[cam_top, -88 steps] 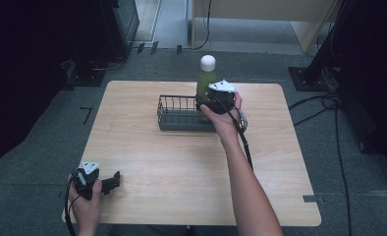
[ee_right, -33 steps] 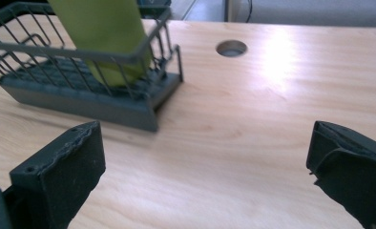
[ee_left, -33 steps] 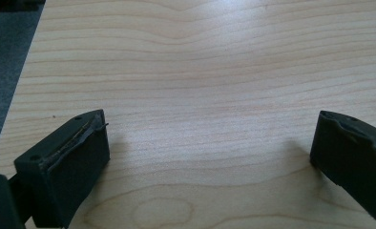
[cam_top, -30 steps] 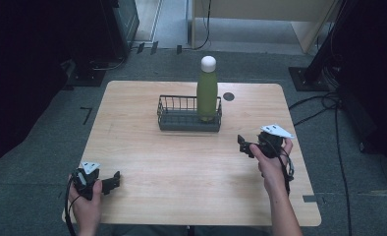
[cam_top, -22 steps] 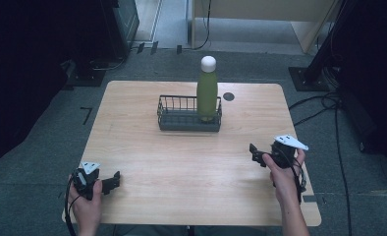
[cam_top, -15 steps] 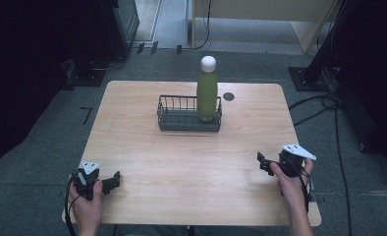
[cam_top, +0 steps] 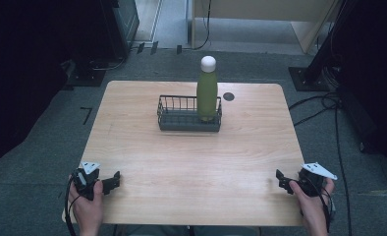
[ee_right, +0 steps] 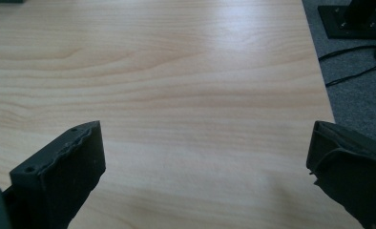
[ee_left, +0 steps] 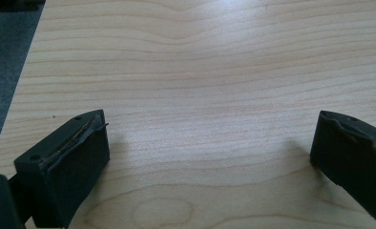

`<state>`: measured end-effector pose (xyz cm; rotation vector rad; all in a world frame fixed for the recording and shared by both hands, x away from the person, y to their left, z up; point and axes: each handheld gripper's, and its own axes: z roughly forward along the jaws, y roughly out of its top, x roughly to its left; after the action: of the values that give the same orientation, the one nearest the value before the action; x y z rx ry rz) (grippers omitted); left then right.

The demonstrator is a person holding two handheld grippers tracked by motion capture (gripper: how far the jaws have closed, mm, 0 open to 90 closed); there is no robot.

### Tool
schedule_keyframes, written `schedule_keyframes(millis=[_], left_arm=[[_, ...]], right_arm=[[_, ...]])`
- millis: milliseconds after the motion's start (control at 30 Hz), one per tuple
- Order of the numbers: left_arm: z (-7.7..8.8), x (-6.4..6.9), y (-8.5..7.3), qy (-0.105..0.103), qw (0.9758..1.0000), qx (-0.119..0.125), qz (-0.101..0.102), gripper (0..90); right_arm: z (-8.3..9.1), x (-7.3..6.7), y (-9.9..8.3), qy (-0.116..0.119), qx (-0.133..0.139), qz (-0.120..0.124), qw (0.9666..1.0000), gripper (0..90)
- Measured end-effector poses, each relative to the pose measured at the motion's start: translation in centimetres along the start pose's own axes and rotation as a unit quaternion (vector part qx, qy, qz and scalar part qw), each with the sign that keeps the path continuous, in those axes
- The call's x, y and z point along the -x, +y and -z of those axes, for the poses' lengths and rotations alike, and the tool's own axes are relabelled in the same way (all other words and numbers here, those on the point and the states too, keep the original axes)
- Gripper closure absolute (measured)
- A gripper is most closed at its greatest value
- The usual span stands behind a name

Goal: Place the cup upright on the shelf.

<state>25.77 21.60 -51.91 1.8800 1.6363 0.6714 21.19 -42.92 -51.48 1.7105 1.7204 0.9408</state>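
Note:
A green bottle (cam_top: 207, 93) with a white cap stands upright in the right end of a black wire basket (cam_top: 181, 115) at the back middle of the wooden table (cam_top: 191, 162). My left gripper (cam_top: 114, 180) rests at the table's front left corner, open, with bare wood between its jaws (ee_left: 210, 143). My right gripper (cam_top: 281, 178) sits at the front right edge, open as well, nothing between its jaws (ee_right: 205, 157). Both grippers are far from the basket.
A small dark round hole (cam_top: 228, 97) marks the tabletop just right of the basket. Cables (cam_top: 324, 105) and a black stand base (cam_top: 307, 78) lie on the grey floor to the right. Dark equipment stands at the back left.
My right gripper let go of the bottle in the basket and drew back to the table's front right edge. The left gripper has stayed still.

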Motion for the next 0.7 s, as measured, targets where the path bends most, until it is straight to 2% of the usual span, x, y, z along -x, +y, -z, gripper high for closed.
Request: schedule_keyframes(millis=[133, 267, 300, 400, 433, 500, 567, 700], left_arm=[[0.0, 0.0, 0.0, 0.000, 1.0000, 0.000, 0.000, 0.0], [0.0, 0.0, 0.0, 0.000, 1.0000, 0.000, 0.001, 0.0], [-0.1, 0.1, 0.1, 0.006, 1.0000, 0.000, 0.007, 0.0], [-0.3, 0.7, 0.3, 0.021, 0.9995, 0.000, 0.024, 0.0], [-0.3, 0.7, 0.3, 0.022, 0.9994, 0.000, 0.025, 0.0], [-0.3, 0.8, 0.4, 0.022, 0.9994, 0.000, 0.025, 0.0], [-0.3, 0.8, 0.4, 0.022, 0.9994, 0.000, 0.025, 0.0], [-0.4, 0.8, 0.4, 0.024, 0.9993, 0.000, 0.028, 0.0]], right_arm=[[0.3, 0.4, -0.8, -0.012, -0.009, 0.008, 0.9999, 0.0], [0.0, 0.7, -1.5, -0.012, -0.027, 0.001, 0.9996, 0.0], [0.1, 0.7, -1.5, -0.014, -0.027, -0.003, 0.9995, 0.0], [0.3, 0.7, -1.6, -0.020, -0.031, 0.003, 0.9993, 0.0], [0.2, 0.7, -1.7, -0.018, -0.044, 0.005, 0.9989, 0.0], [0.3, 0.6, -1.8, -0.020, -0.048, 0.016, 0.9985, 0.0], [0.3, 0.6, -1.9, -0.029, -0.052, 0.023, 0.9980, 0.0], [0.3, 0.6, -1.9, -0.031, -0.052, 0.025, 0.9979, 0.0]])
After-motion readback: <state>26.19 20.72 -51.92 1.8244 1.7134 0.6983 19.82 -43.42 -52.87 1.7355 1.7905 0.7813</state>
